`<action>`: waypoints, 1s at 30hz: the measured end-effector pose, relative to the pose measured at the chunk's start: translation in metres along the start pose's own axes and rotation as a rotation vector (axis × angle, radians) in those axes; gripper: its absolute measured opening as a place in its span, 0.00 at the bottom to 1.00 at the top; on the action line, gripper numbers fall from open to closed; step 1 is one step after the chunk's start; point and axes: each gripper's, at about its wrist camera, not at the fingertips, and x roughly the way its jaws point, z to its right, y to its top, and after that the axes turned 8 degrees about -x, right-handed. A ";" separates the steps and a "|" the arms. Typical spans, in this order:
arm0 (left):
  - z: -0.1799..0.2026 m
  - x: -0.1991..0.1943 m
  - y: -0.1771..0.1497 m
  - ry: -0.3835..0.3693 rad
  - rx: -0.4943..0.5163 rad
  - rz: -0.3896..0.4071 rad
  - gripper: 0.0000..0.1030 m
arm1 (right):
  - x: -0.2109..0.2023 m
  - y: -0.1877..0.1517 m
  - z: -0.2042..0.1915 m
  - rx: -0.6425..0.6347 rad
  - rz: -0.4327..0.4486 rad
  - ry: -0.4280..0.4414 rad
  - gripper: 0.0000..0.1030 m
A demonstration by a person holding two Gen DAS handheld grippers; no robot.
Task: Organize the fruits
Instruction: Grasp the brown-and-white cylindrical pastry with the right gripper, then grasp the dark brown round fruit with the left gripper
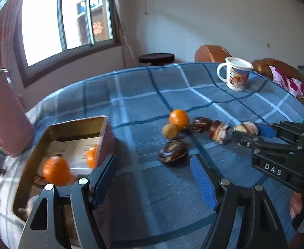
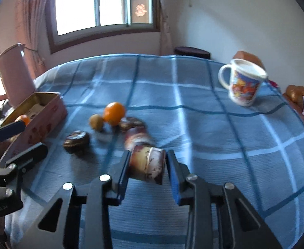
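Note:
My right gripper (image 2: 148,155) is shut on a cut brown-and-white fruit piece (image 2: 147,166), just above the blue checked cloth (image 2: 193,114); the left wrist view shows that same right gripper (image 1: 249,131) at the right. An orange (image 1: 178,119), a small tan fruit (image 1: 170,131), a dark round fruit (image 1: 173,152) and more dark cut pieces (image 1: 220,132) lie in a cluster mid-table. My left gripper (image 1: 153,158) is open, beside an open tin box (image 1: 77,124) that holds two oranges (image 1: 55,171). In the right wrist view one finger (image 2: 11,129) of the left gripper is over the tin.
A printed white mug (image 1: 235,75) stands at the far right of the table, and a pink jug (image 2: 13,74) behind the tin at the left. Brown chairs (image 1: 212,53) sit past the far edge. A person's fingers (image 1: 297,205) show at lower right.

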 end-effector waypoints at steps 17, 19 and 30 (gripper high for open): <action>0.026 0.071 0.013 -0.016 0.022 -0.195 0.52 | 0.002 0.000 0.019 0.037 0.004 0.021 0.35; 0.022 0.074 0.014 -0.020 0.000 -0.204 0.52 | 0.003 0.000 0.018 0.034 -0.001 0.024 0.35; 0.017 0.059 0.015 -0.060 -0.024 -0.134 0.42 | 0.003 0.000 0.018 0.030 0.004 0.036 0.35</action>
